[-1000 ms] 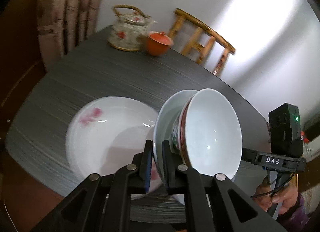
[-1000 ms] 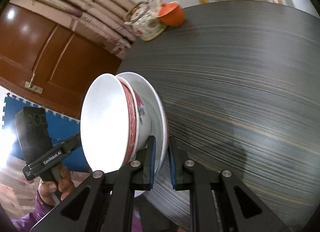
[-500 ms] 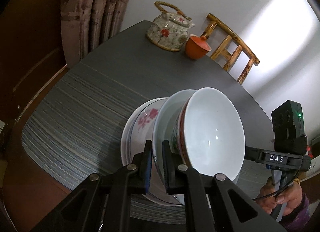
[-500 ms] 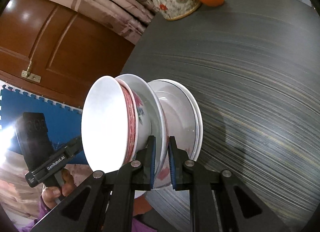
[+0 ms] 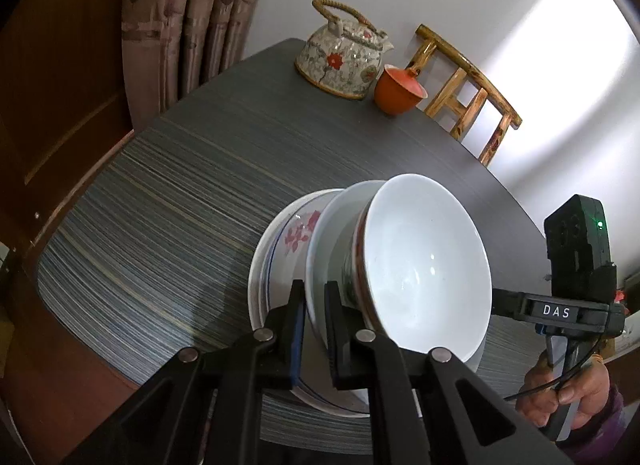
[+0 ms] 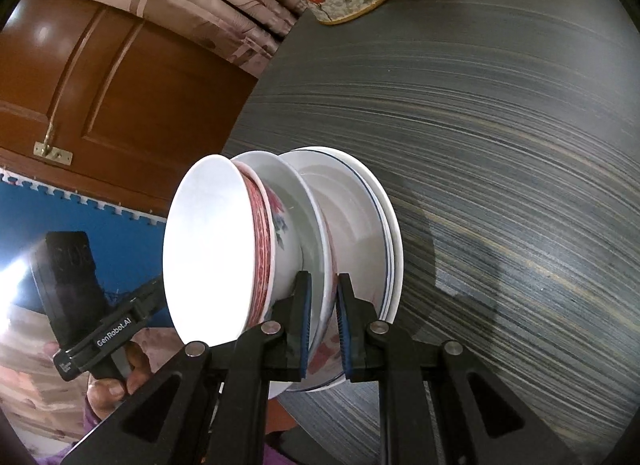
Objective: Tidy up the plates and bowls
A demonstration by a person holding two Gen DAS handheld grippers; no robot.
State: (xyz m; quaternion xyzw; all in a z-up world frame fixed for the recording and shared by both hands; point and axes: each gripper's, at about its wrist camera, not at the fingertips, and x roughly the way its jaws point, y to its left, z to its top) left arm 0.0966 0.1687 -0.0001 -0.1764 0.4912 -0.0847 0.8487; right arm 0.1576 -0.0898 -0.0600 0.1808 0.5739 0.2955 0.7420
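My left gripper (image 5: 314,305) is shut on the near rim of a white plate (image 5: 334,221). On that plate stands a white bowl (image 5: 424,265) with a red pattern on its outside. My right gripper (image 6: 323,305) is shut on the opposite rim of the same white plate (image 6: 298,193), with the bowl (image 6: 212,257) to its left. Directly beneath lies a blue-rimmed plate with a pink flower (image 5: 290,239), on the dark table (image 5: 180,205). The blue-rimmed plate (image 6: 360,225) is close under the held one; whether they touch I cannot tell.
A flowered teapot (image 5: 340,61) and an orange cup (image 5: 400,91) stand at the far table edge, with a wooden chair (image 5: 468,93) behind them. A curtain (image 5: 192,17) and a brown door (image 6: 100,85) lie beyond the table's side. The near table edge is just below the plates.
Both grippers carried the plate with its bowl sideways and down, from beside the flowered plate to right over it. They have held nearly still since half a second ago.
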